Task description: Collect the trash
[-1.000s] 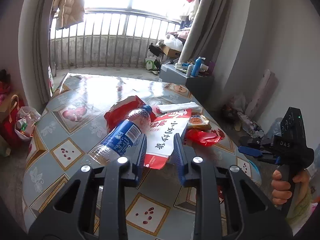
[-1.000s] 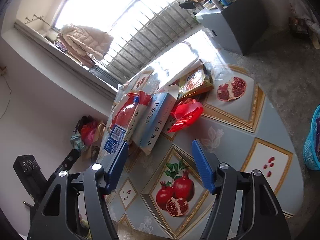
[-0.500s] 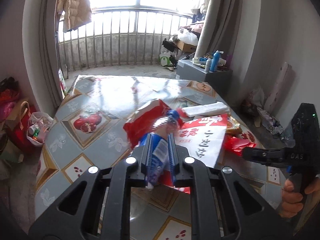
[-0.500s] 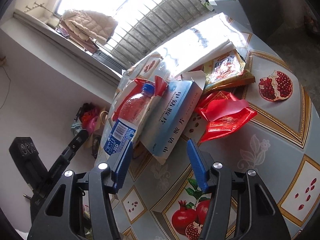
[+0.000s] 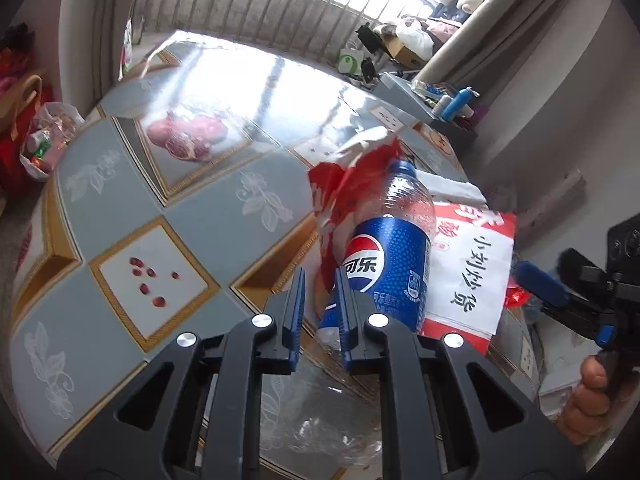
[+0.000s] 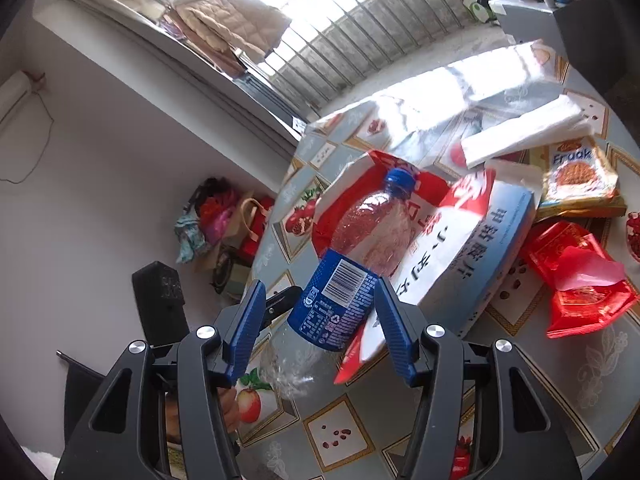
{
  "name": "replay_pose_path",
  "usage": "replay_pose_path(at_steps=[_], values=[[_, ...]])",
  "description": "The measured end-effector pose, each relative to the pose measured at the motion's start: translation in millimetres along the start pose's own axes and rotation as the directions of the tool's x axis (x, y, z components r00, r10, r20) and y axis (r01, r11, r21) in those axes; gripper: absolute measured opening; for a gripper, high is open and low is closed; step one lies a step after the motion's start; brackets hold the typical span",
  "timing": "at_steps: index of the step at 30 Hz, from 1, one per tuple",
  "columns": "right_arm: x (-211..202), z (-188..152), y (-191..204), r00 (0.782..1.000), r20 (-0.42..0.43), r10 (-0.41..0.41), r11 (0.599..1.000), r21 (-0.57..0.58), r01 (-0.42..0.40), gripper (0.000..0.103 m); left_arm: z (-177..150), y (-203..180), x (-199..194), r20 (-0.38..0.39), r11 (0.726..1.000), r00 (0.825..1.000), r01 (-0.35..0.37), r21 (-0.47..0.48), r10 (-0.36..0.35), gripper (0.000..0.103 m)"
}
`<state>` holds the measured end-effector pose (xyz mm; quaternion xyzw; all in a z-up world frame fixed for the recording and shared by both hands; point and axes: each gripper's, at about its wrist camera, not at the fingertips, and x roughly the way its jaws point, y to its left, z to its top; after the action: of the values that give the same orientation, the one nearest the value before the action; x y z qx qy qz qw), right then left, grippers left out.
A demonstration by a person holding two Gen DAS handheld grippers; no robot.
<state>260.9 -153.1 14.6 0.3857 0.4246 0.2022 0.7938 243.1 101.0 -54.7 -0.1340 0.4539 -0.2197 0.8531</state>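
Left wrist view: left gripper [image 5: 319,300], clenched on the Pepsi bottle [image 5: 390,264] half a second ago, now sits nearly closed beside it. Right gripper [image 6: 316,328] fingers straddle it, released.

Bright barred window [image 6: 344,36] (coat [image 6: 228,26] hanging there), white wall [image 6: 100,152], grey curtain [image 5: 476,28].
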Motion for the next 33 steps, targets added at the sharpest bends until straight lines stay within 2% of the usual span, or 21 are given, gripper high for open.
replay_pose_path(at_steps=[4,8,12,15,19,29,33], values=[[31,-4,-9,0.994,-0.081,-0.077,0.997,0.021,0.079,0.056,-12,-7,5,-0.03,0.997,0.997,0.074,0.012,-0.074,0.013],[45,-7,-19,0.987,-0.12,-0.105,0.992,0.05,0.112,0.056,-14,-2,12,-0.033,0.994,0.994,0.106,-0.006,-0.106,0.013],[56,-7,-26,0.983,-0.16,-0.091,0.991,0.08,0.105,0.056,-20,3,22,-0.057,0.988,0.987,0.15,-0.029,-0.151,0.012],[58,-10,-29,0.982,-0.178,-0.062,0.992,0.099,0.08,0.056,-26,1,26,-0.069,0.986,0.984,0.16,-0.037,-0.162,0.006],[50,-17,-33,0.981,-0.187,-0.045,0.992,0.105,0.065,0.056,-40,-9,21,-0.069,0.985,0.983,0.165,-0.039,-0.168,0.0],[5,-51,-50,0.983,-0.179,-0.042,0.985,0.157,0.071,0.056,-91,-49,2,-0.127,0.983,0.975,0.183,0.011,-0.18,0.0],[-13,-64,-55,0.985,-0.159,-0.062,0.983,0.161,0.088,0.056,-106,-67,-4,-0.146,0.979,0.972,0.195,0.064,-0.184,0.0]])
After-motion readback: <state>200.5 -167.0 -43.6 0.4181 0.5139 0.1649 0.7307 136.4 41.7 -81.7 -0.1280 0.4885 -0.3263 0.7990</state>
